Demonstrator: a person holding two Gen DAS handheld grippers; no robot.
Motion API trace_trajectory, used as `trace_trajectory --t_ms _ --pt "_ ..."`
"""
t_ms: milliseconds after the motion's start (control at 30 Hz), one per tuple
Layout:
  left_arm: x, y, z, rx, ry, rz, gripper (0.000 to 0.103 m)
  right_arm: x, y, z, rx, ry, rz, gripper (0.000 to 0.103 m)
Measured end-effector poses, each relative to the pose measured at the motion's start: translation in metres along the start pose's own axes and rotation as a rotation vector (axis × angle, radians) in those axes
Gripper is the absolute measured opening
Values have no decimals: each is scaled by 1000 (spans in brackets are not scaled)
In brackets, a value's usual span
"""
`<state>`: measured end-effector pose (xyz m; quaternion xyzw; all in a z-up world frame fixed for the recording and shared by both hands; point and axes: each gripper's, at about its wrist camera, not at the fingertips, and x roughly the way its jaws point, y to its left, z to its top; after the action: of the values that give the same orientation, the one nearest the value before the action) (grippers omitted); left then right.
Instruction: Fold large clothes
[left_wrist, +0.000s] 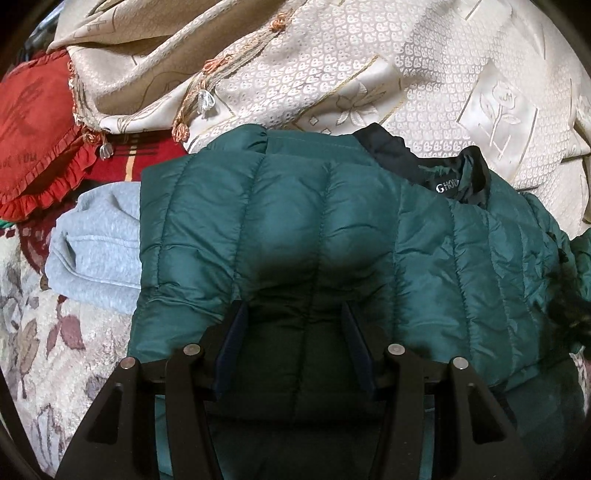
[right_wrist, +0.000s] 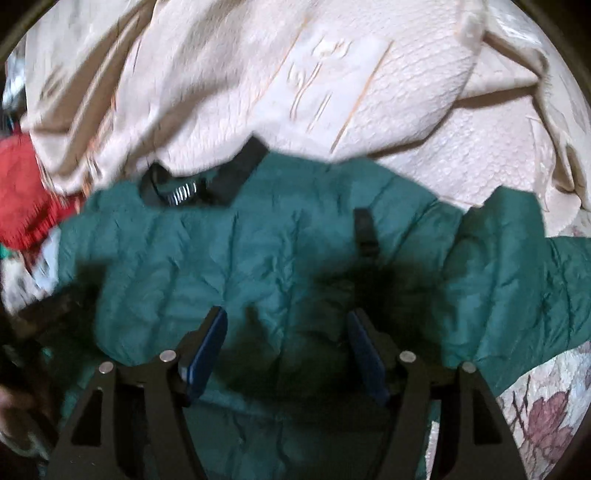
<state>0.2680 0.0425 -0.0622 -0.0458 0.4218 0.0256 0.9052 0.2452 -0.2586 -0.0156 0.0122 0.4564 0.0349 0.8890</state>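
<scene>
A teal quilted puffer jacket (left_wrist: 332, 206) lies flat across the bed, its dark collar and label (left_wrist: 447, 186) toward the back. My left gripper (left_wrist: 292, 304) hovers low over the jacket's left half. Its blue-padded fingers stand apart and the fabric lies in shadow beneath them, not pinched. In the blurred right wrist view the same jacket (right_wrist: 258, 240) spreads wide, with the collar (right_wrist: 181, 192) at upper left and a sleeve reaching right. My right gripper (right_wrist: 285, 310) is open above the jacket's middle, nothing between its pads.
A crumpled cream embroidered bedspread (left_wrist: 369, 74) is heaped behind the jacket. A grey garment (left_wrist: 96, 243) lies folded at the jacket's left, beside a red frilled cushion (left_wrist: 33, 122). A floral bed cover (right_wrist: 546, 406) shows around the jacket's edges.
</scene>
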Motion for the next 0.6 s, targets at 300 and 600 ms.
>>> trace_trajectory --t_ms 300,600 --pt "-16 -5 -3 -17 -27 4 35 47 -12 -13 60 134 -33 98" --pt "-70 -27 -14 52 -108 -12 35 10 -9 -14 96 91 -12 98"
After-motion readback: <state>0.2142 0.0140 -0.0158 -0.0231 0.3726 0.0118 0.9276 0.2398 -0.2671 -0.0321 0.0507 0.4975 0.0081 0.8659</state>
